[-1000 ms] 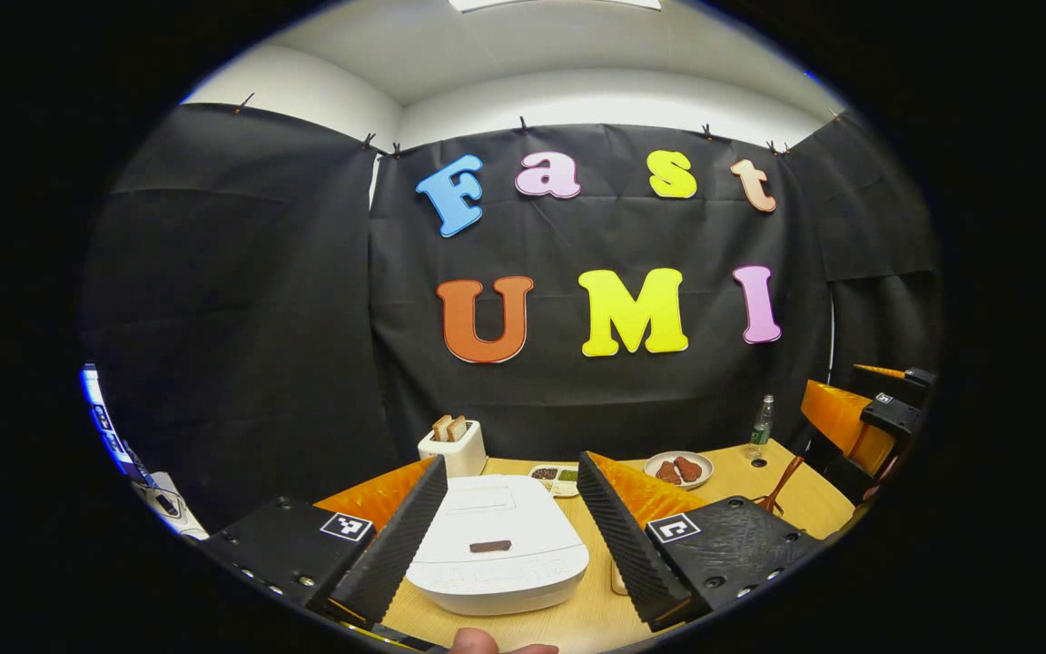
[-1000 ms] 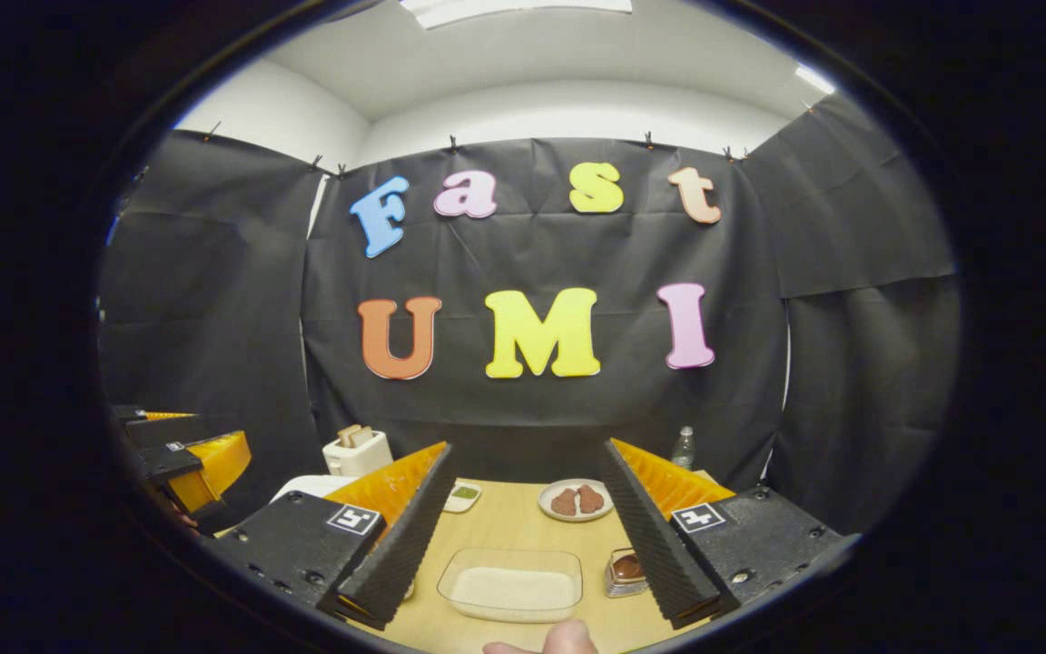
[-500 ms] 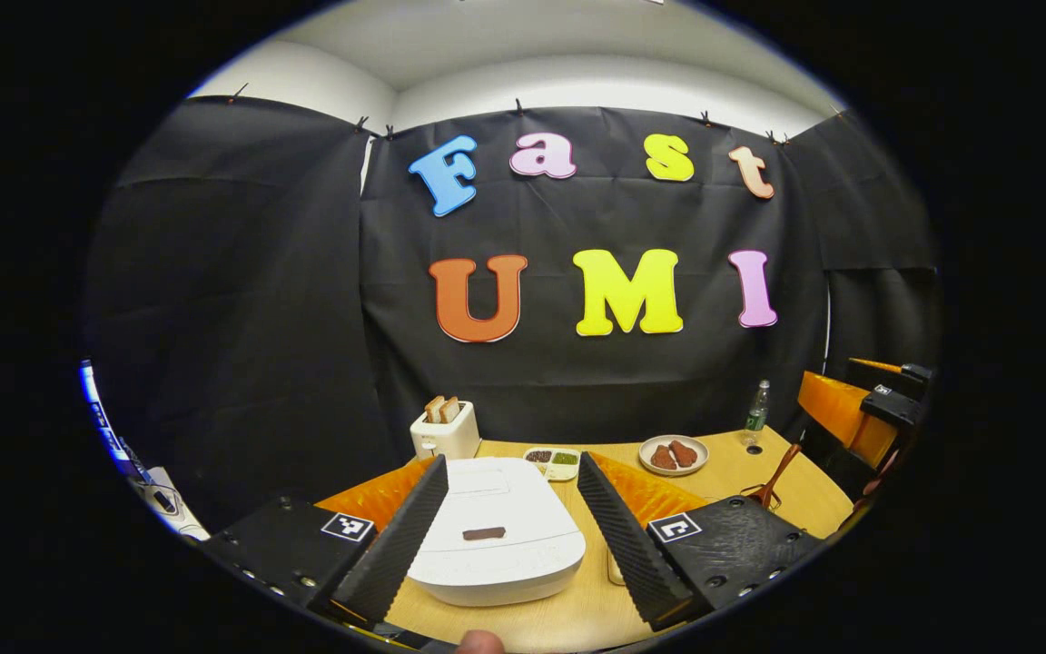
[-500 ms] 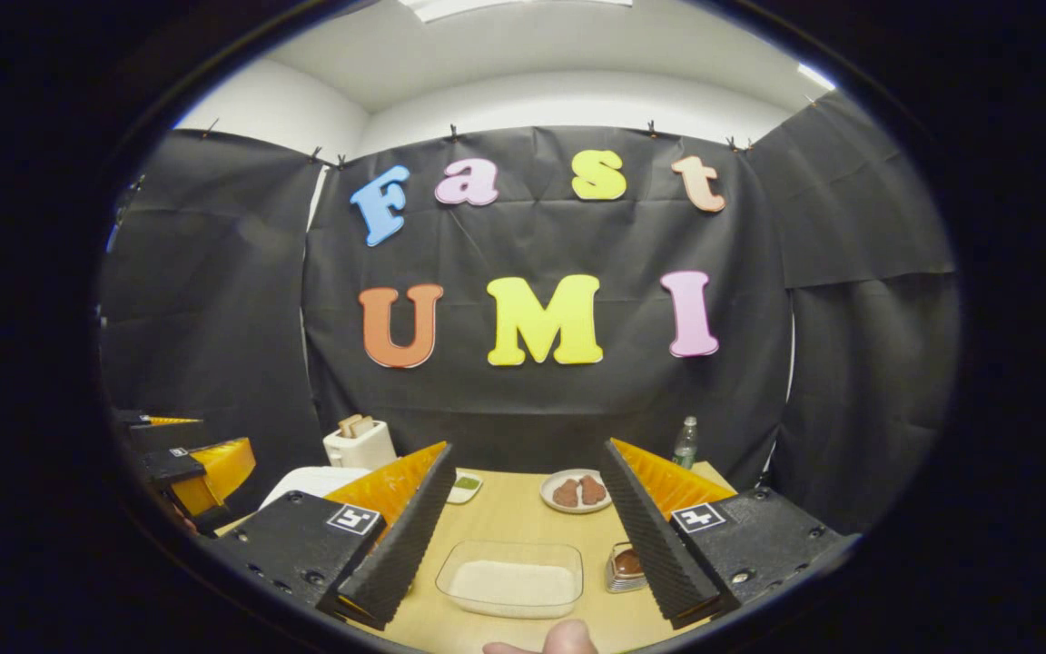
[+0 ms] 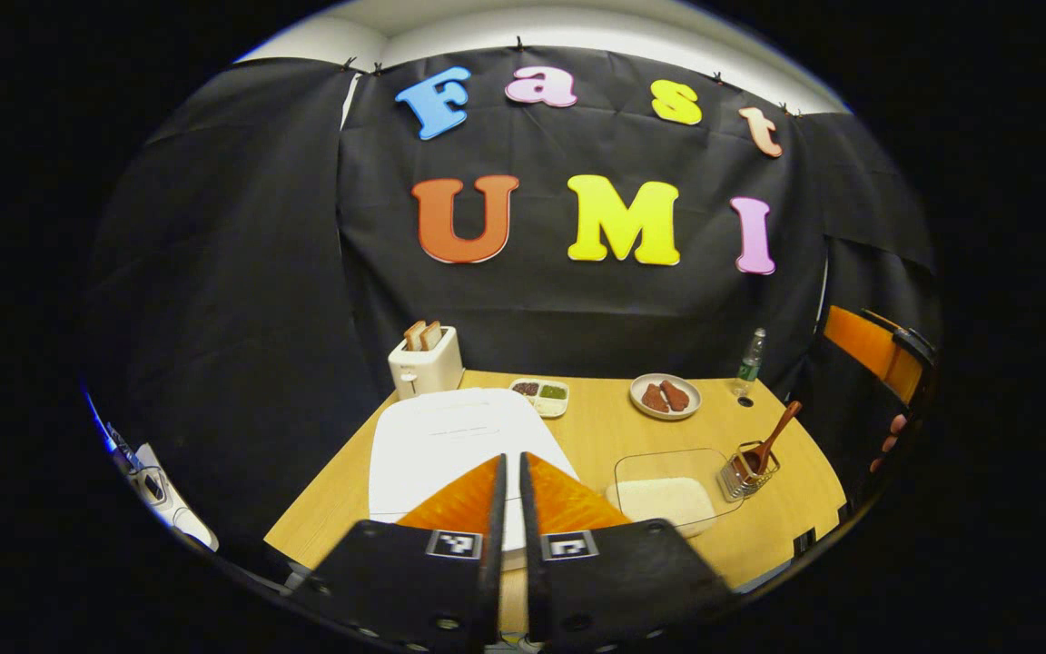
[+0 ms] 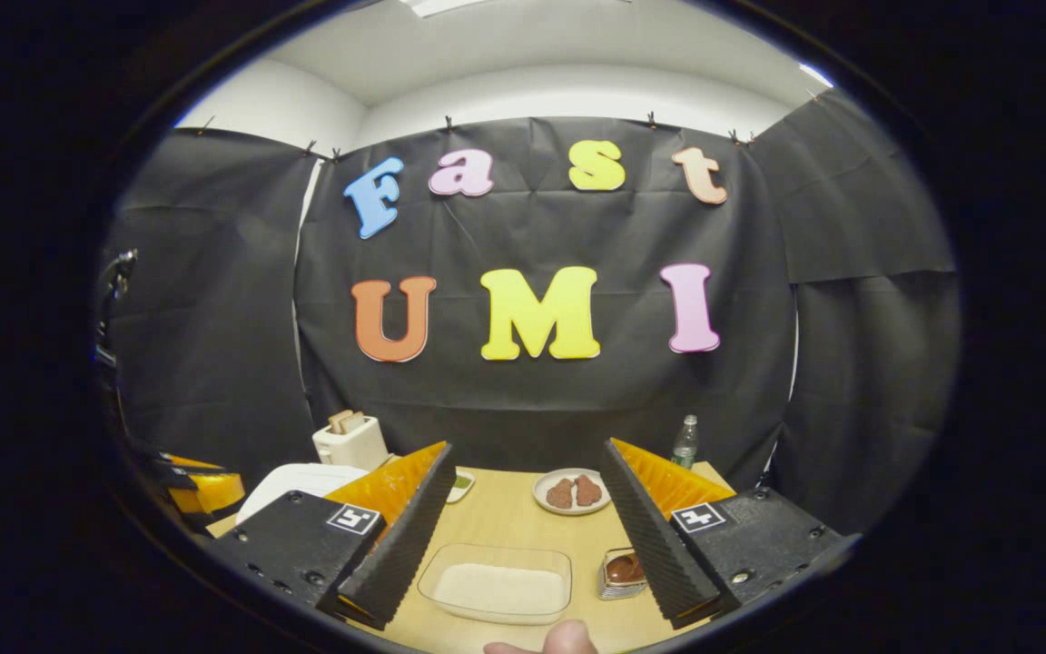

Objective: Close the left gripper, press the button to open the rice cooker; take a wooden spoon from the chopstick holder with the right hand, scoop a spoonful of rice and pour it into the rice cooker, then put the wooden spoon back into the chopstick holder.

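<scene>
The left gripper [image 5: 511, 472], at the bottom centre of the left gripper view, has its fingers drawn together with nothing between them, so the first step looks done. It hangs over the near edge of the rice cooker [image 5: 450, 436], whose white lid is still down at centre left; the button is hidden under the fingers, so pressing is left. The wooden spoon [image 5: 773, 440] stands untouched in the chopstick holder [image 5: 745, 468] at the right, just beside the clear rice dish [image 5: 664, 495]. The right gripper [image 6: 527, 522], at the bottom of the right gripper view, is spread apart and empty above that dish on the surface [image 6: 509, 518]. No brand or label is legible; the fingers carry small square markers
</scene>
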The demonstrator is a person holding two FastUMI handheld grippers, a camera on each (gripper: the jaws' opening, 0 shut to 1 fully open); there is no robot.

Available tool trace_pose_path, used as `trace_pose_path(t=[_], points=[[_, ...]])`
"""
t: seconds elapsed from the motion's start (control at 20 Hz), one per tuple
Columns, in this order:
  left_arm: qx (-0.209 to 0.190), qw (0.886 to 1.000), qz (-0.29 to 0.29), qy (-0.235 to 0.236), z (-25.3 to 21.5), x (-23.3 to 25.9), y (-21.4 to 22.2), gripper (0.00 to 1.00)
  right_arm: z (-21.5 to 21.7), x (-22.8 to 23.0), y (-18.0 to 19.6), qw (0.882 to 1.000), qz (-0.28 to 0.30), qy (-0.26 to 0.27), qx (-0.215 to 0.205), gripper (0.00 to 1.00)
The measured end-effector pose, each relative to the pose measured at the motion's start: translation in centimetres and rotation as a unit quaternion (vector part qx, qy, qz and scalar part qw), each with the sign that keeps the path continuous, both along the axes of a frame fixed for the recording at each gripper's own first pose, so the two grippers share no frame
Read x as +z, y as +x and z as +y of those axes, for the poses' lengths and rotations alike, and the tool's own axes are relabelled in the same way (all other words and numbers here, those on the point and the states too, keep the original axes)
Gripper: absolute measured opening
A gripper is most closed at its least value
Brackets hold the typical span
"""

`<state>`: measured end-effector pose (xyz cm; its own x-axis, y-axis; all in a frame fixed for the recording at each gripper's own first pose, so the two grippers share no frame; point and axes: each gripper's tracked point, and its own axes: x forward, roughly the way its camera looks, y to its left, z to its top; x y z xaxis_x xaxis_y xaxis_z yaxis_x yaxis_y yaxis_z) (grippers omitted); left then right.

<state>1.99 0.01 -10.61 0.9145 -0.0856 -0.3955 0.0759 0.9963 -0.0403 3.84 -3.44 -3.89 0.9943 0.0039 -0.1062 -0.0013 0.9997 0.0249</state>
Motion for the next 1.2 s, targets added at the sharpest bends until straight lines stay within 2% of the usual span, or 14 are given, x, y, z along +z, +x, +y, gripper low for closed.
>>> trace_pose_path(t=[0.1,0.15,0.2,0.6,0.9,1.2], points=[[-0.003,0.999,0.029,-0.020,0.0,-1.3,0.5,0.05,-1.0,-0.2,0.5,1.000,0.002,-0.002,-0.006,0.99],[0.009,0.999,0.041,-0.023,0.6,-1.6,0.4,0.05,-1.6,-0.3,0.7,1.000,0.004,-0.003,-0.011,0.99],[0.014,0.998,0.050,-0.033,1.1,-2.4,1.8,0.00,-2.3,-0.6,0.7,1.000,0.006,-0.004,-0.017,0.99],[0.030,0.986,0.147,-0.076,3.2,-7.1,5.8,0.00,-7.4,-4.4,1.5,0.996,0.054,-0.003,-0.070,1.00],[0.026,0.970,0.214,-0.116,2.7,-10.4,6.8,0.00,-8.5,-5.7,2.0,0.994,0.077,0.001,-0.084,1.00],[0.040,0.959,0.243,-0.143,2.7,-11.2,6.1,0.00,-8.7,-6.6,2.6,0.992,0.091,0.009,-0.088,1.00]])
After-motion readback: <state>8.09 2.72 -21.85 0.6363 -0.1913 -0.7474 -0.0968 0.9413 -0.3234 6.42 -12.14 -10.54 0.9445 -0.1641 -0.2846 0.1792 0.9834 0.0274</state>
